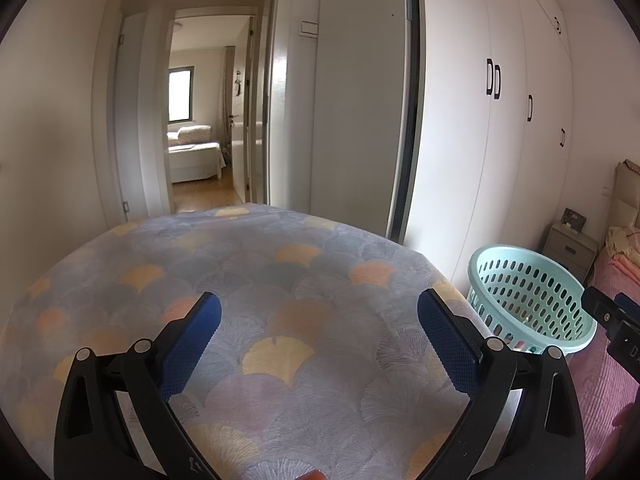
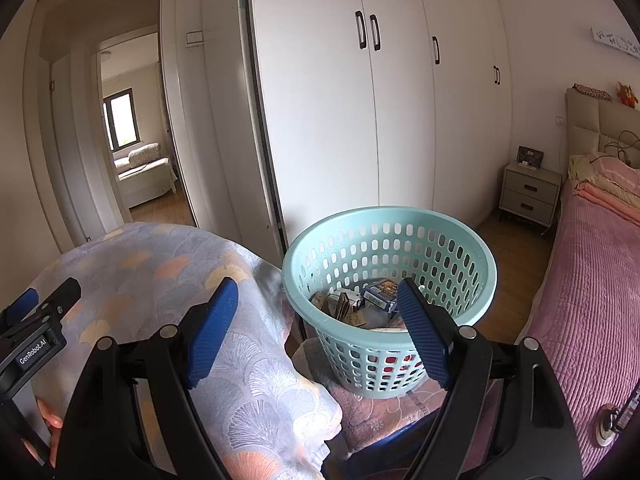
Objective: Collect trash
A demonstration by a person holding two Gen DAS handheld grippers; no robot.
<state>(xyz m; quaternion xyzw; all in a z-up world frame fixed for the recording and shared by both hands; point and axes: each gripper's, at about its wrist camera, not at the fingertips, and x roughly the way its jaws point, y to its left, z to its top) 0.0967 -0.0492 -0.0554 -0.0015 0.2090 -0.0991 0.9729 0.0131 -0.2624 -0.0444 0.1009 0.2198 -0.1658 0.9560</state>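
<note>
A pale blue perforated basket (image 2: 390, 224) stands on a stool draped with a pink cloth. It holds several pieces of trash (image 2: 360, 304): wrappers, small boxes and paper. It also shows at the right of the left wrist view (image 1: 524, 256). My right gripper (image 2: 316, 304) is open and empty, just in front of the basket's near rim. My left gripper (image 1: 319, 308) is open and empty above a table covered with a blue fan-patterned cloth (image 1: 256, 304). The left gripper's body shows at the left edge of the right wrist view (image 2: 36, 332).
White wardrobe doors (image 2: 340, 112) stand behind the basket. A bed with a pink cover (image 2: 592, 300) lies to the right, with a grey nightstand (image 2: 530, 196) at its head. An open doorway (image 1: 204, 120) leads to another room at the left.
</note>
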